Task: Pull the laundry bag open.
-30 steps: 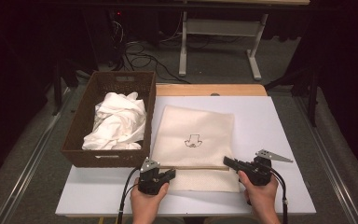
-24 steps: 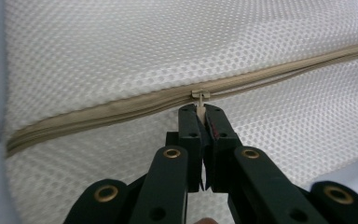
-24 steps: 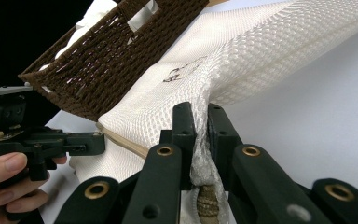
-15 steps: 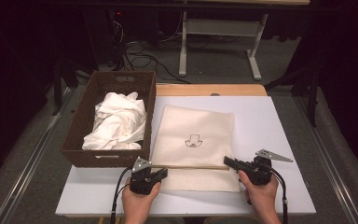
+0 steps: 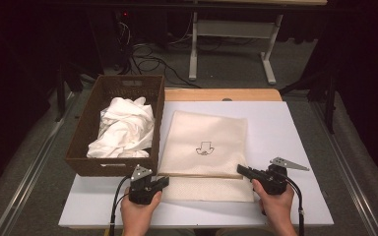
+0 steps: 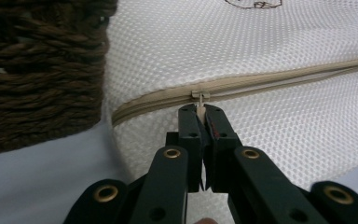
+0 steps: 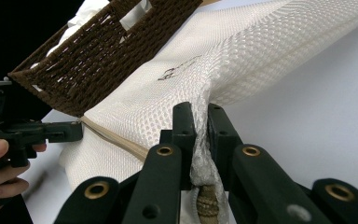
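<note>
Unzipping of the mesh laundry bag [image 5: 204, 147] is judged to be in hand, w/ the white clothes [image 5: 123, 130] in the wicker basket [image 5: 86, 137] presumably meant to go in after.

L gripper [image 6: 200, 112]: jaws are closed tight on the zipper pull tab [image 6: 199, 97], pinched right at the tips. The slider sits just ahead of the tips, on the beige zipper track [image 6: 279, 79], which runs off to the right of the jaws. The basket wall is close by on the left of this gripper.

R gripper [image 7: 200, 116]: jaws are clamped on a bunched corner of the mesh, w/ fabric squeezed between them and trailing down toward the body. The bag is thereby held taut; the other gripper [image 7: 42, 133] is seen farther off to the left, at the zipper's far end.

Progress, approx: the slider is seen at the bag's basket-side end, so the zip pull is judged nearly done or done. The track to the right of the slider looks slightly parted, but how far it gapes cannot be told. Left to do: bag mouth to be spread, clothes to be taken from the basket and put in, 1 zip-up at the end.
</note>
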